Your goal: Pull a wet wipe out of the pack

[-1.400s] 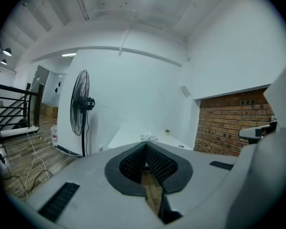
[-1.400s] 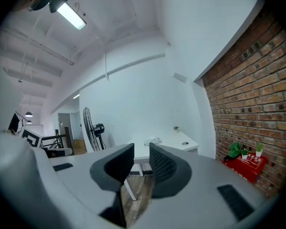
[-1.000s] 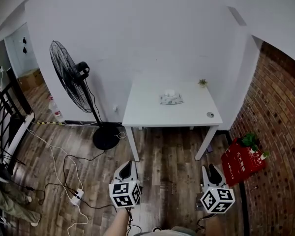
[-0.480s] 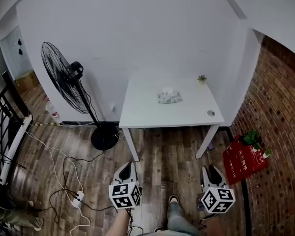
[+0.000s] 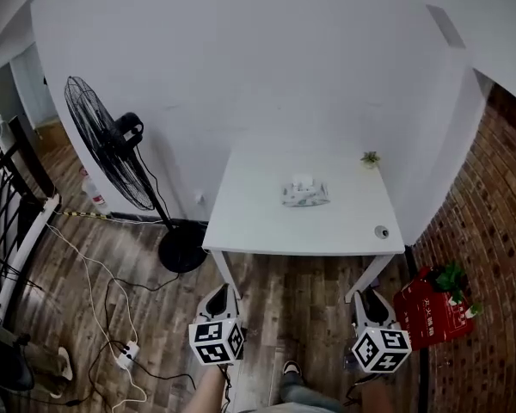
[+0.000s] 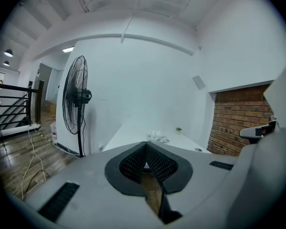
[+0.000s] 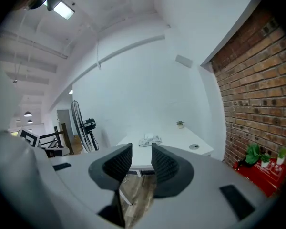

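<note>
Pack of wet wipes lies near the middle of the white surface, well apart from both grippers. I hold the left gripper low over the wood floor; its fingers meet at the tips with nothing between them. The right gripper has its fingers parted by a narrow gap and is empty. A standing fan is left of the surface.

White table with wipe pack, small plant
</note>
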Available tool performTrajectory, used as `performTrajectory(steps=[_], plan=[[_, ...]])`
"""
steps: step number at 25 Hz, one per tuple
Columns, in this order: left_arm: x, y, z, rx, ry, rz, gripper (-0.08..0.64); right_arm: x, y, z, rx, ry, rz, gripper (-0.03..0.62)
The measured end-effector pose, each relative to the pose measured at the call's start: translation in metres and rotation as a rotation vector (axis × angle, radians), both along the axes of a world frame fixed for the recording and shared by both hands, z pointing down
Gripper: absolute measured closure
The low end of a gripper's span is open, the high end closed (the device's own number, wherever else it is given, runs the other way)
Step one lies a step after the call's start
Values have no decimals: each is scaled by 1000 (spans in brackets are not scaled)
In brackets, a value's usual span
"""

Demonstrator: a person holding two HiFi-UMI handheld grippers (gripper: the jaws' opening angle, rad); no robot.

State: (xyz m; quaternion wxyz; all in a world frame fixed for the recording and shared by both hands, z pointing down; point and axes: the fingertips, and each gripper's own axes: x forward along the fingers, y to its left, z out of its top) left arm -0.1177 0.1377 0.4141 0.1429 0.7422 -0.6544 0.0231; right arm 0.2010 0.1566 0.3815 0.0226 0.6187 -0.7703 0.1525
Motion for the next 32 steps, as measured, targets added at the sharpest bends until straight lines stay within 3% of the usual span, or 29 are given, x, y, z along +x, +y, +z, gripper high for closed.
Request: performTrajectory(steps=[13, 22, 32], plan=[[31, -123, 2, -29, -25, -36, 558, 28, -149, 4, -26, -16, -60, 466], [37, -155, 5, -56, -65, -36, 558, 32, -194, 16, -42, -94, -60, 468], [46, -202, 14, -57, -38, -8, 558, 38, -224, 26, -60, -83, -33, 474]])
